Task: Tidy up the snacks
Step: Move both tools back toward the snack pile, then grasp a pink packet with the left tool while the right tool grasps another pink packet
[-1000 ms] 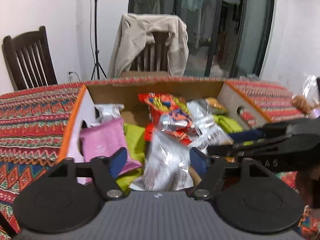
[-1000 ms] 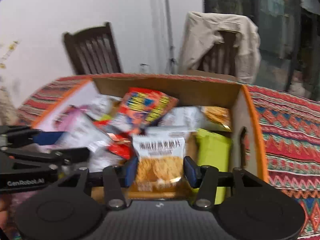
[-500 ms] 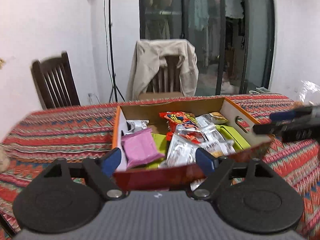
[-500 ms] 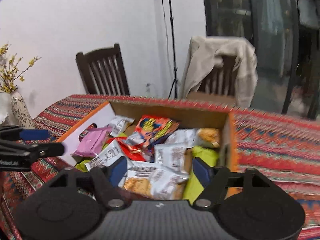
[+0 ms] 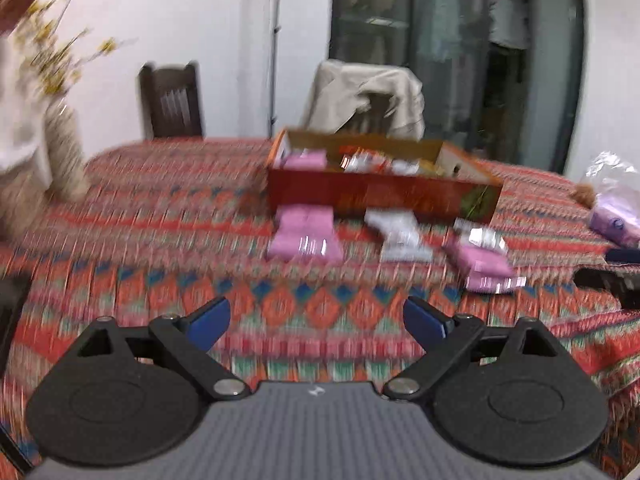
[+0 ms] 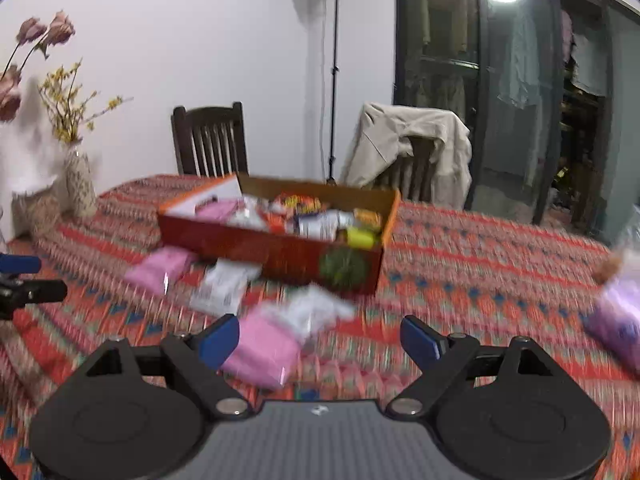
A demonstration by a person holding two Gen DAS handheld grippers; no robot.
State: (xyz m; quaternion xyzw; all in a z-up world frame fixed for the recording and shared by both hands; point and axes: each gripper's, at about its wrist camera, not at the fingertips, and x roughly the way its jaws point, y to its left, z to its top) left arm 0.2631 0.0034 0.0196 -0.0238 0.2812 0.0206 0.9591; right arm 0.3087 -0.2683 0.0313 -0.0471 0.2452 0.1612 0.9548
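Observation:
A red cardboard box (image 5: 380, 196) (image 6: 276, 250) full of snack packets stands on the patterned tablecloth. In front of it lie loose packets: a pink one (image 5: 306, 232) (image 6: 162, 266), a white one (image 5: 402, 236) (image 6: 224, 286) and a second pink one (image 5: 486, 266) (image 6: 262, 350) under a clear wrapper. My left gripper (image 5: 316, 322) is open and empty, well back from the box. My right gripper (image 6: 320, 338) is open and empty, with the second pink packet just ahead of its left finger.
A vase with yellow flowers (image 6: 80, 184) stands at the table's left. A purple bag (image 6: 618, 320) and a clear bag (image 5: 612, 176) lie at the right. Two chairs (image 6: 210, 140) stand behind the table, one draped with a beige jacket (image 6: 408, 140).
Both grippers have pulled back and up from over the box, which now sits far ahead. The loose packets in front of the box have come into view. Both jaws have opened wider.

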